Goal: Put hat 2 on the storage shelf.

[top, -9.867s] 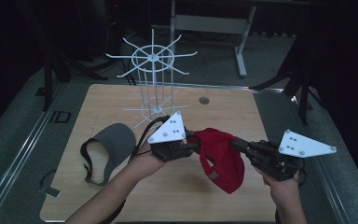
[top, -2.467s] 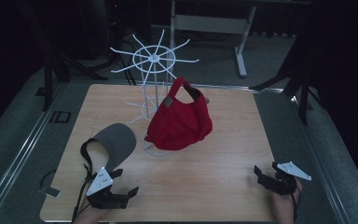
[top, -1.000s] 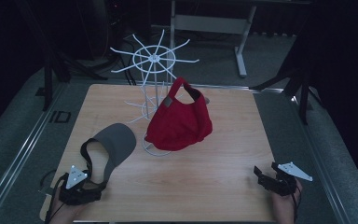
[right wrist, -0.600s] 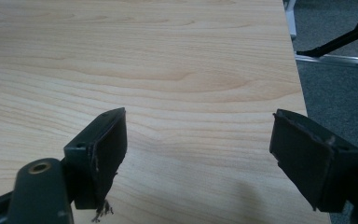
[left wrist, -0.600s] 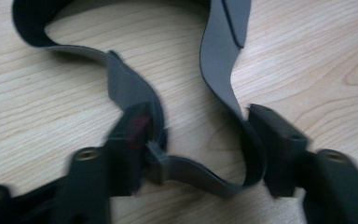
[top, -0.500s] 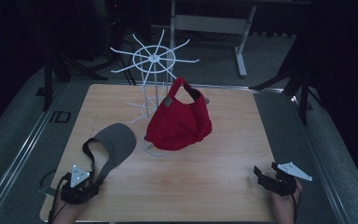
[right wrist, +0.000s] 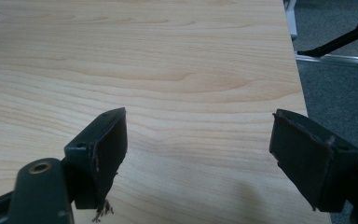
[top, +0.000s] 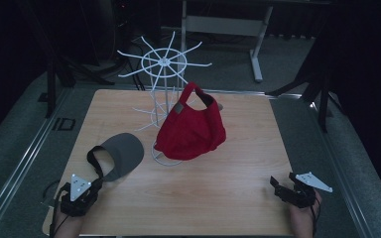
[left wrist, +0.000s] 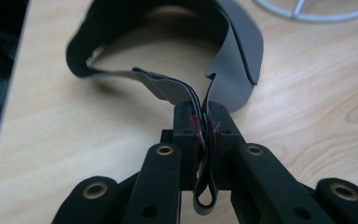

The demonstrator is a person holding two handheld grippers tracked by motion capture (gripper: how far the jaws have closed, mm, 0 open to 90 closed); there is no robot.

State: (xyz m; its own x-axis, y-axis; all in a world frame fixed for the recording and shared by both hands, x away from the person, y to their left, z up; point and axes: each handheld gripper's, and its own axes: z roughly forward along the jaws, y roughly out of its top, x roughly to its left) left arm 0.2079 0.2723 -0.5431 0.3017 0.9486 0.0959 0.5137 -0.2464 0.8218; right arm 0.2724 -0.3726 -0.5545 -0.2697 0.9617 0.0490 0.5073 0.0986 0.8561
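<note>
Grey visor (top: 120, 154) lies at the lower left of the wooden worktop (top: 238, 163), its strap pinched flat between the jaws of the left gripper (left wrist: 204, 125), while the right gripper (right wrist: 200, 154) rests wide and empty at the lower right. Red cap (top: 192, 130) hangs on the white wire rack (top: 164, 84) at centre. Since only the thin strap is held, I judge that a quick lift could let it slide out, or swing the brim into the rack.
</note>
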